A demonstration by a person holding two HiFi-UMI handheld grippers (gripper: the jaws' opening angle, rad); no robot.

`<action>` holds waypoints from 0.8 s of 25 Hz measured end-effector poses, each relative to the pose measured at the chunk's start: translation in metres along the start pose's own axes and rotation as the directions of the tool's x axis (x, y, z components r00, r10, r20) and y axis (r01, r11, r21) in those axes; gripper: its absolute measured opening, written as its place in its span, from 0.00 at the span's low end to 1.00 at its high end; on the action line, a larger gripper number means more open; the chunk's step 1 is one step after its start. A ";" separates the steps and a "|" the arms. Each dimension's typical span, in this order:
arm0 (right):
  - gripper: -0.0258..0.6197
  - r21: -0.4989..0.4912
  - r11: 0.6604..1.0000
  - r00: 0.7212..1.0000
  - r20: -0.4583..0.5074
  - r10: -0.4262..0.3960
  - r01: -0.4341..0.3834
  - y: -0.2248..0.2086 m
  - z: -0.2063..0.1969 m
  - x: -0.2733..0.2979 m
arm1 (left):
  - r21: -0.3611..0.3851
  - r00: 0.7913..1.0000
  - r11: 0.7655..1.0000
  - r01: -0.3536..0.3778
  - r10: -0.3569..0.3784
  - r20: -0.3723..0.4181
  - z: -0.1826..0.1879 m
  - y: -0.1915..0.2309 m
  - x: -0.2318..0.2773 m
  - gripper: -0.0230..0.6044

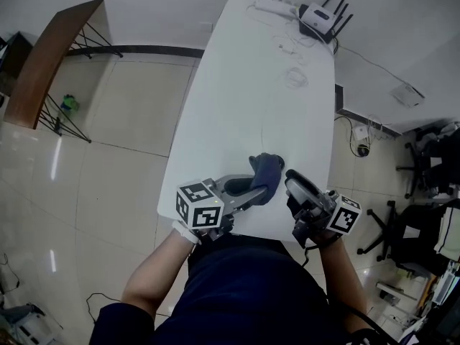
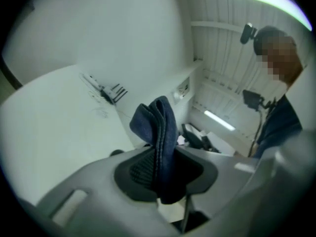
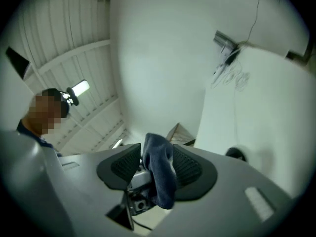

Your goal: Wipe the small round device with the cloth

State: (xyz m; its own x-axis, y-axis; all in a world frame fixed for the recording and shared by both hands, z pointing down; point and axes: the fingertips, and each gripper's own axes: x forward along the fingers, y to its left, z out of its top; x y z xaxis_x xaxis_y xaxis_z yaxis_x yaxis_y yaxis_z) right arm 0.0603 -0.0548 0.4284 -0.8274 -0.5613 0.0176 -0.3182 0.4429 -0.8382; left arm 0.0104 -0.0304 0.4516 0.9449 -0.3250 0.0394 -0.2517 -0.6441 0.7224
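The small round device (image 3: 236, 153) showed only as a dark, rounded shape on the white surface (image 1: 244, 85). The body of each claw half hid it, so you could not read its finish. It sat at the near end of the surface, off to one side of the cloth (image 2: 158, 122) in both gripper views.

The cloth was dark blue, soft and thick, bunched into folds with a stitched hem along one edge. Your left claw (image 2: 165, 168) was clamped on it, and the fabric stood up from between the black, finely ribbed pads (image 2: 140, 167). Your right claw (image 3: 157, 166) had its jaws apart around the same cloth. There the fabric lay against one ribbed pad (image 3: 190, 164), with a gap showing at the other.

Both claws were smooth grey plastic with oval black pads. Each carried a cube of black-and-white square markers (image 1: 200, 205). The claws met tip to tip over the near end of the long, round-cornered surface. At its far end lay a white router (image 1: 316, 16) with dark antennas, a white power strip (image 1: 273, 6) and thin loose cables (image 1: 293, 76).
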 end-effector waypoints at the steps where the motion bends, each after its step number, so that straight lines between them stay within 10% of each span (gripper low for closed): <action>1: 0.34 -0.017 0.995 0.994 0.049 -0.097 0.098 -0.015 0.006 -0.009 | 0.027 0.994 0.994 -0.102 0.103 -0.042 -0.006 0.022 -0.002 0.18; 5: 0.25 -0.075 0.940 0.940 0.094 -0.327 0.334 -0.051 0.006 -0.047 | 0.197 0.907 0.927 -0.320 0.360 -0.220 -0.028 0.082 0.001 0.18; 10: 0.22 -0.047 0.910 0.907 0.116 -0.404 0.412 -0.061 -0.007 -0.070 | 0.397 0.838 0.902 -0.169 0.344 -0.424 -0.050 0.079 0.051 0.18; 15: 0.21 -0.011 0.907 0.898 0.145 -0.416 0.422 -0.061 -0.013 -0.083 | 0.175 0.839 0.978 -0.116 0.191 -0.510 -0.061 0.079 0.067 0.18; 20: 0.20 0.024 0.905 0.891 0.163 -0.423 0.425 -0.065 -0.014 -0.093 | -0.044 0.882 0.983 -0.177 0.139 -0.450 -0.045 0.112 0.049 0.17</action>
State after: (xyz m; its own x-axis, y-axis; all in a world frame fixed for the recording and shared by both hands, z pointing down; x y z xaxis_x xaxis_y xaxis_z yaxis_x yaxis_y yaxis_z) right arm 0.1516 -0.0213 0.4894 -0.5274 -0.8016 0.2818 -0.6287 0.1451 -0.7640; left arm 0.0378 -0.0874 0.5652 0.8929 -0.0649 0.4456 -0.4057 -0.5455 0.7334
